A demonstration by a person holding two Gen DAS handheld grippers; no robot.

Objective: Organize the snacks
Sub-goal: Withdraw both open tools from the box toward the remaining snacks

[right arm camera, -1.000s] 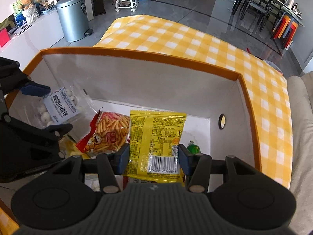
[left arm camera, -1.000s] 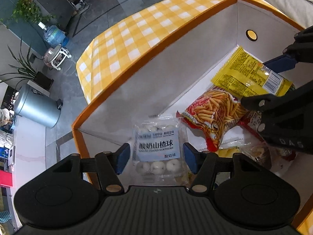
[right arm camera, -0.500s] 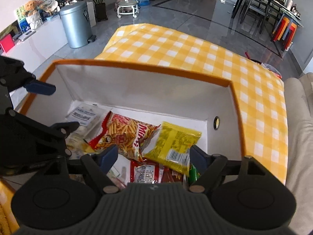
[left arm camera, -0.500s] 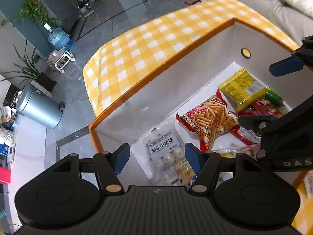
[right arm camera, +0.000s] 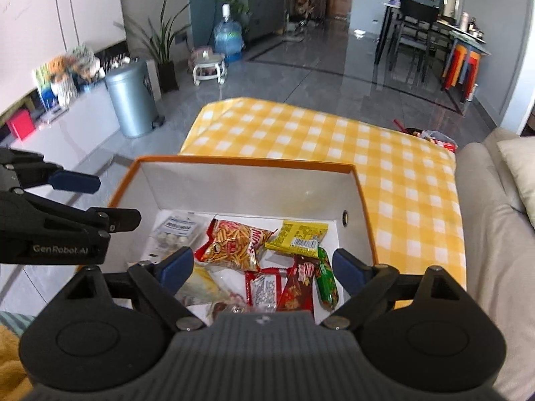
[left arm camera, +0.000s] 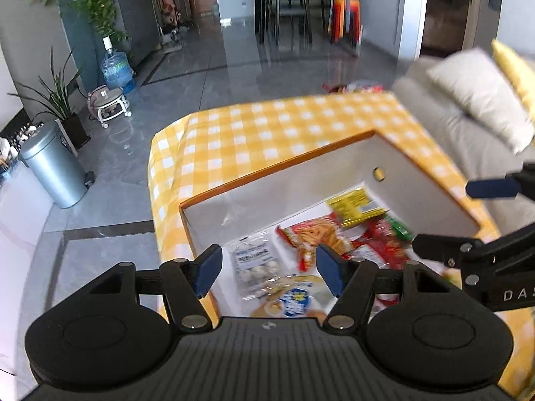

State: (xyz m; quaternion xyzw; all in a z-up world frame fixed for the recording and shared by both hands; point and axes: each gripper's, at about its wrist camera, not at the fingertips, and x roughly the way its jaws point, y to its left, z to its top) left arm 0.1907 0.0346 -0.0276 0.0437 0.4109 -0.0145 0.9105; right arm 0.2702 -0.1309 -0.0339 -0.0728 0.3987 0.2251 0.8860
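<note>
An orange-rimmed white box (right arm camera: 247, 187) (left arm camera: 301, 173) sits on a yellow checked tablecloth and holds several snack packs. Inside lie a clear bag of white hawthorn balls (right arm camera: 174, 232) (left arm camera: 255, 262), a red bag of fries snacks (right arm camera: 234, 244) (left arm camera: 312, 234), a yellow packet (right arm camera: 297, 239) (left arm camera: 354, 202), a green sausage (right arm camera: 326, 275) and red wrappers (right arm camera: 264, 292). My left gripper (left arm camera: 267, 270) is open and empty above the box's near left corner. My right gripper (right arm camera: 264, 269) is open and empty above the box's near side.
The checked table (right arm camera: 334, 133) stretches beyond the box. A grey sofa with cushions (right arm camera: 495, 200) borders the right. A metal bin (right arm camera: 132, 100), a water jug (right arm camera: 227, 38), plants and a dining set stand on the floor beyond.
Both grippers have let go of their packs, the hawthorn bag and the yellow packet, which now lie in the box. Both grippers have risen and drawn back, open.
</note>
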